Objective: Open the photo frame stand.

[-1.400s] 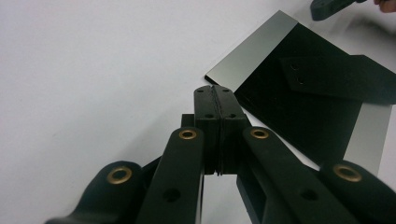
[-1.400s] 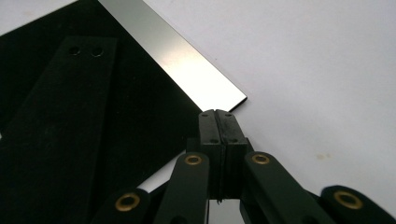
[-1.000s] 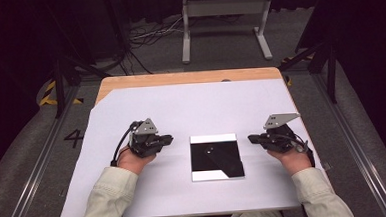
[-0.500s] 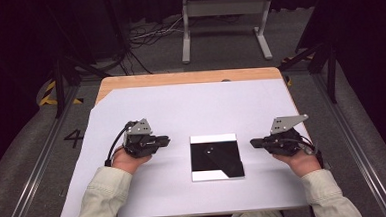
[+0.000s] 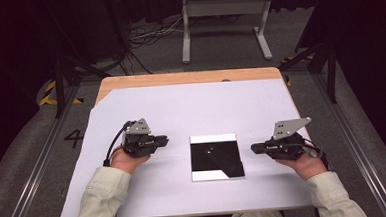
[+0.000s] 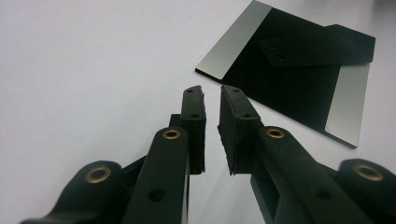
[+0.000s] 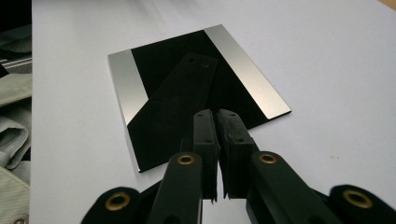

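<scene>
A glossy black square plate [image 5: 216, 156] with pale strips along two edges lies flat on the white sheet [image 5: 191, 108], between my two hands. My left gripper [image 5: 165, 139] rests to its left and points at it. In the left gripper view its jaws [image 6: 211, 91] have just been opening and stand open with a narrow gap, nothing between them, short of the plate [image 6: 299, 79]. My right gripper [image 5: 253, 148] lies to the plate's right, tips near its edge. Its jaws [image 7: 216, 114] have just been opening to a thin slit, with nothing held, over the plate's [image 7: 187, 93] near edge.
The white sheet covers a wooden tabletop [image 5: 189, 77] whose far edge shows. A grey metal stand [image 5: 224, 17] and cables [image 5: 147, 38] sit on the floor beyond. Rails [image 5: 29, 177] run along both sides. Pale sleeves [image 5: 100, 198] come in from the bottom.
The right hand has drifted slightly toward the near right of the table. The left hand and the plate have stayed where they were.
</scene>
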{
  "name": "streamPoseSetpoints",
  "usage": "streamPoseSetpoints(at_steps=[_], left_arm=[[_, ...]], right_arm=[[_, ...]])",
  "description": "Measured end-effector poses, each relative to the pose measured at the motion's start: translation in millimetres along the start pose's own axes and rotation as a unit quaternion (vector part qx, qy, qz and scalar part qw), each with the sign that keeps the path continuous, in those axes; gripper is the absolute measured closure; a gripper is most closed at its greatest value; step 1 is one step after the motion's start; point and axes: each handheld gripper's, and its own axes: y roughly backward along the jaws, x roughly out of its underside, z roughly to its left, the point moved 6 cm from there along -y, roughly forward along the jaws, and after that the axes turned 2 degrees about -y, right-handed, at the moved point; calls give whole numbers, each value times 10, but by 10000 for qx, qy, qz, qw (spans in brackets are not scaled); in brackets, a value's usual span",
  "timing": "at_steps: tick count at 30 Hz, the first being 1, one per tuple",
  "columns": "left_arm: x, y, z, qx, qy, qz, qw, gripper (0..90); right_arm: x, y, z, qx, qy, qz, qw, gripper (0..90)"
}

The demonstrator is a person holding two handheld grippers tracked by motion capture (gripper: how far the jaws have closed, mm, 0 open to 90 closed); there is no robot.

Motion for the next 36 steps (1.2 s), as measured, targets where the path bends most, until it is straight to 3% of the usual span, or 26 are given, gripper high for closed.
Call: streamPoseSetpoints(at_steps=[8,18,36], left_arm=[[6,8,14,5,49,-11,10000,799],[22,12,19,20,65,-13,10000,787],[35,8,30,3,87,-4,10000,777]], right_arm=[[19,-2,65,-65,105,81,9999,855],[96,-74,104,-138,55,198,9997,844],[233,-183,186,-268,71,599,9978,823]])
